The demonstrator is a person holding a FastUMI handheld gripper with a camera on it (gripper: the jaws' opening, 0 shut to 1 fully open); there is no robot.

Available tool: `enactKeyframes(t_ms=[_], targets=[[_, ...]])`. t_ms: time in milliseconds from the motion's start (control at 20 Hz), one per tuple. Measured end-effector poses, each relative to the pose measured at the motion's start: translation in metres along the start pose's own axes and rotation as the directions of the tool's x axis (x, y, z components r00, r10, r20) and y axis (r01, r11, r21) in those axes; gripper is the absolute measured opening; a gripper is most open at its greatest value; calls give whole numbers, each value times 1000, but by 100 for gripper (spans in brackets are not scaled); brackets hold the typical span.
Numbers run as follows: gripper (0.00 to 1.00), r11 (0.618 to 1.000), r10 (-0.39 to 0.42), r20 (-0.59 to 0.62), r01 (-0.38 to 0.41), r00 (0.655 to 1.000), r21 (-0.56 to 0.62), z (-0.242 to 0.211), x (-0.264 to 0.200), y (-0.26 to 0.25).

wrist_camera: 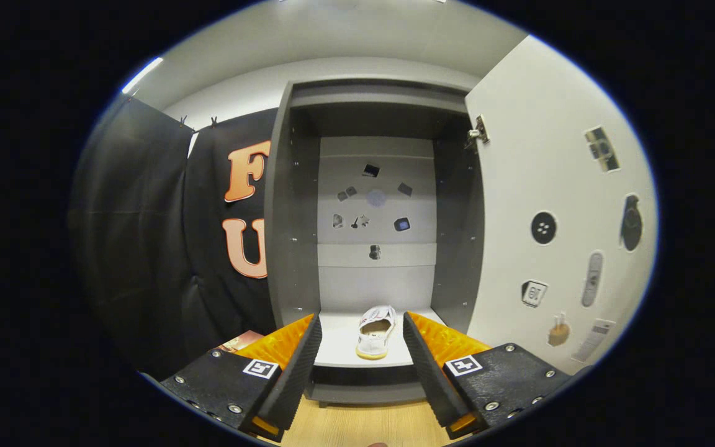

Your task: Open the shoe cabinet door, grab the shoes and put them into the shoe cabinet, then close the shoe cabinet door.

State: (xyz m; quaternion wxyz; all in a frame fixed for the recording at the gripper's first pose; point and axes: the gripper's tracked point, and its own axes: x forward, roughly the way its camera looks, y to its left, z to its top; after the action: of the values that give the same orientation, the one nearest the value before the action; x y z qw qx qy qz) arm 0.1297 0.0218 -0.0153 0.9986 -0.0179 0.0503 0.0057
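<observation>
- Progress looks late-stage: the shoe cabinet (376, 205) stands open, its door (550, 205) swung wide to the right, and a white shoe (377, 330) already lies on the bottom shelf (339, 344).
- Gripper (360, 338) fingers are spread well apart with nothing between them but air; the shoe sits beyond the tips, framed in the gap, untouched.
- Remaining work, as I judge it: close the door, and place any further shoe if the task means a pair; a reddish-brown object (239, 340) peeks out just left of the left finger, but too little of it shows to say what it is.
- Shoe: pale canvas-like upper, low slip-on shape, a slightly yellowed sole rim, one end pointing out toward the near edge of the shelf.
- Cabinet: flat grey panels with a matt finish, side walls dotted with rows of shelf-pin holes, back panel lighter and scattered with small stickers.
- Door: smooth, light inner face carrying several stickers, with a metal hinge (478, 131) at its upper corner by the cabinet's side.
- Floor (357, 422) near the fingers is light wood-grain board.
- Finger pads (298, 366) have a fine ribbed texture along their inner faces.
</observation>
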Motion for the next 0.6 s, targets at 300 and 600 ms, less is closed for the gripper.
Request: enactKeyframes(t_ms=[300,600], targets=[[83,999,-38,21,37,999,38,-6,-96,-12],[83,993,-57,-8,58,998,98,-22,-154,-30]])
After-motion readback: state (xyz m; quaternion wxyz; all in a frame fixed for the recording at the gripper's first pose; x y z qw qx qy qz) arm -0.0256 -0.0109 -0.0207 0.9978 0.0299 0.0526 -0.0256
